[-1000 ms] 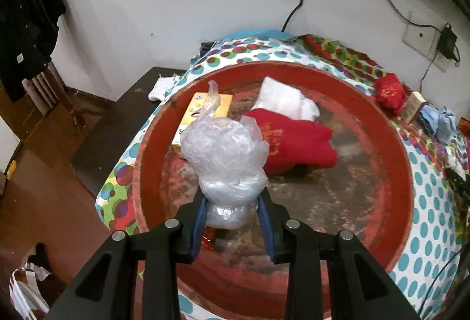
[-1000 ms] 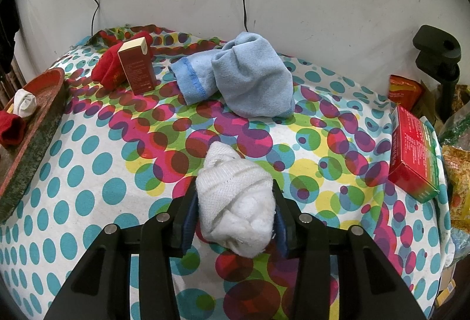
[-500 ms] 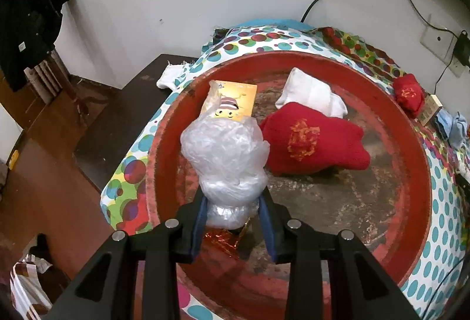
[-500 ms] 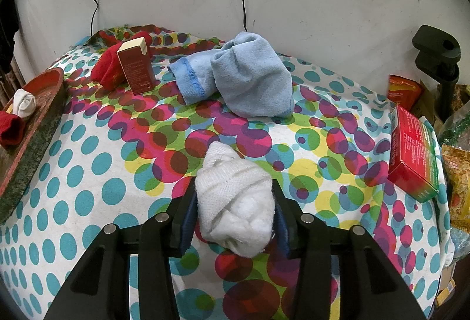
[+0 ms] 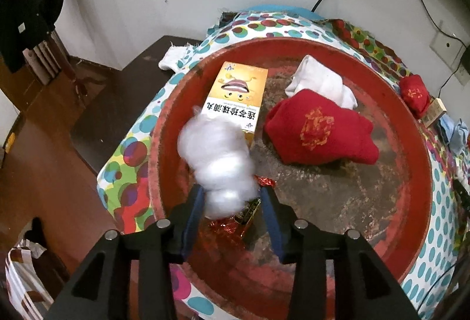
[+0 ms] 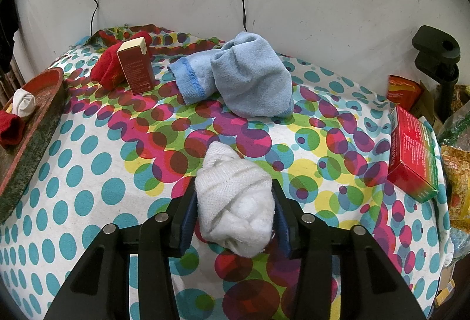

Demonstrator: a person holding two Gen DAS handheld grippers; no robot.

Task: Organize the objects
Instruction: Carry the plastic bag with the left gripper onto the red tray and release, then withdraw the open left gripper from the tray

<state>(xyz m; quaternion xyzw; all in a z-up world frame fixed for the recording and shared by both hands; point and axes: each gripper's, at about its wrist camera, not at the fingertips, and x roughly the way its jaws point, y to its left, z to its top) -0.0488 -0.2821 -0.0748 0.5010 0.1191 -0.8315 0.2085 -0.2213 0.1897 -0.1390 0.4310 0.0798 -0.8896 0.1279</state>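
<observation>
Over the big round red tray (image 5: 411, 126), the left gripper (image 5: 232, 202) has its two blue-padded jaws spread apart, and the crumpled clear plastic bag (image 5: 218, 164) sits blurred between them, touching the left pad while a gap shows on the right. The bag hangs above the tray's near left part, over a scrap of shiny red foil wrapper (image 5: 229, 227). Just beyond it lies a yellow cardboard box with a cartoon face (image 5: 239, 93), flat on the tray floor. To the right of that rests a folded red sock with gold embroidery (image 5: 320, 135), and a rolled white sock (image 5: 321, 83) touches its far edge.

The right gripper (image 6: 233, 217) is clamped on a white knitted sock ball (image 6: 235, 202), both pads pressed into its sides, above the polka-dot tablecloth (image 6: 88, 187) near the table's front middle. Farther back lies a crumpled light-blue towel (image 6: 246, 79). To its left stands a small upright dark-red carton (image 6: 136, 67), leaning against another red sock (image 6: 105, 70). At the right edge lies a flat red box (image 6: 411, 155), and the tray's rim (image 6: 38, 120) shows at far left.
</observation>
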